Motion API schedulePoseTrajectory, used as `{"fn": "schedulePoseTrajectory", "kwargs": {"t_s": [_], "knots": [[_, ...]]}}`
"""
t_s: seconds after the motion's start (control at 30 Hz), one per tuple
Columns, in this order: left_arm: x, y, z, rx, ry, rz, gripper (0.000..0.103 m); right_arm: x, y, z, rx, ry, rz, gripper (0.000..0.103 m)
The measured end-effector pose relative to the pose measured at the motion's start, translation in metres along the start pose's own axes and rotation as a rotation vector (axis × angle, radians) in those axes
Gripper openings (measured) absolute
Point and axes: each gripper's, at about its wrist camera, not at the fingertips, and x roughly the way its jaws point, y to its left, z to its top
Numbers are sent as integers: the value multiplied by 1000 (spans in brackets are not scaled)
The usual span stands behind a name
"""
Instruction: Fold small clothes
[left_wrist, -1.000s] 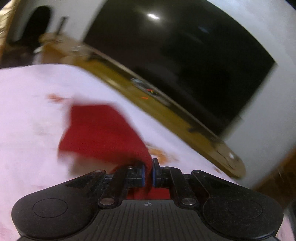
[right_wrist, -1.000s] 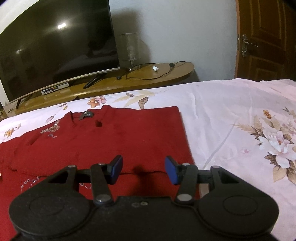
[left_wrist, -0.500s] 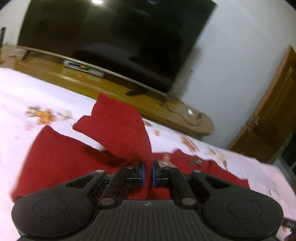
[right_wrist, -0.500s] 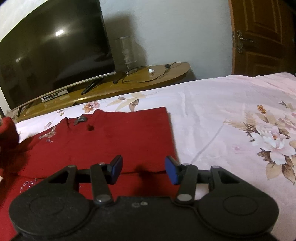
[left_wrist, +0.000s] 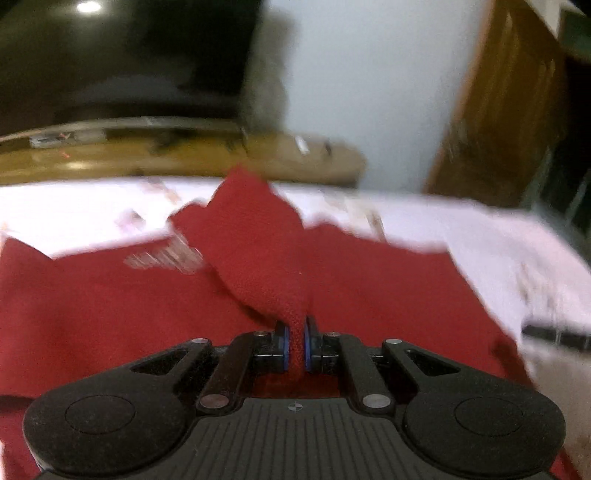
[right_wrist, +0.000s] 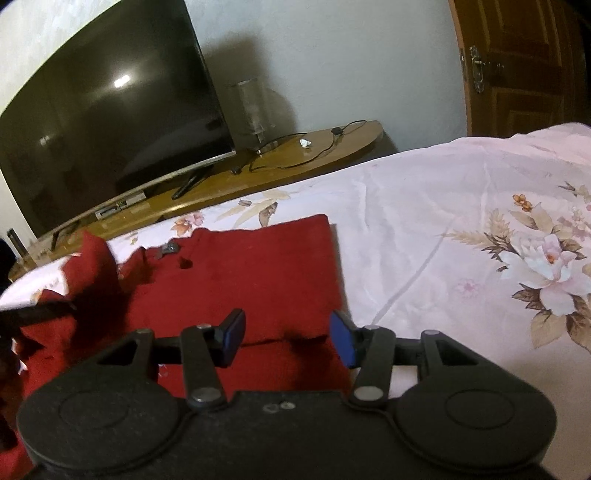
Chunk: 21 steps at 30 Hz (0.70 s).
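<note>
Fingers of left gripper: pinching tight on a bunched flap of the red garment, flap rising ahead of the pads and trailing up and away from them, blurred.
Fingers of right gripper: standing apart, gripping nothing, hanging just above the near folded edge of the garment, cloth showing between and beyond the pads.
Garment: lying spread on the floral bedsheet, body flat ahead of the right fingers, lifted flap off to their left.
Risks, judged only:
- Slipping: thin pinch of knit sliding out from between the left pads while travelling, dropping the flap short of the fold line.
- Dragging: flap pulling the flat body along under it, rucking the layer already lying ahead of the right fingers, nothing pinning it down.
- Skewing: flap landing twisted, fold edge running crooked.
- Snagging: right pads catching the near edge if lowering.
</note>
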Motion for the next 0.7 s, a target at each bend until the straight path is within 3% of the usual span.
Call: {"fn": "schedulePoseTrajectory", "kwargs": {"t_s": [0.07, 0.13, 0.2, 0.23, 0.27, 0.37, 0.53, 0.7], "knots": [[8, -13, -7, 62, 50, 7, 7, 2, 1, 2, 27, 1, 26, 50], [7, -25, -11, 124, 28, 39, 8, 5, 5, 3, 43, 4, 51, 50], [5, -28, -12, 120, 20, 40, 11, 9, 11, 4, 54, 10, 78, 50], [2, -27, -12, 108, 14, 29, 22, 10, 15, 4, 57, 13, 89, 50], [-2, -25, -12, 95, 6, 4, 40, 12, 17, 5, 59, 15, 99, 50], [-8, -32, -15, 103, -53, 3, 72, 17, 24, 5, 74, 32, 128, 50], [-52, -11, -28, 72, -111, 36, 72, 29, 38, 5, 105, 69, 179, 51], [-101, 46, -51, -20, -158, 189, 72, 39, 64, 5, 106, 95, 241, 52]]}}
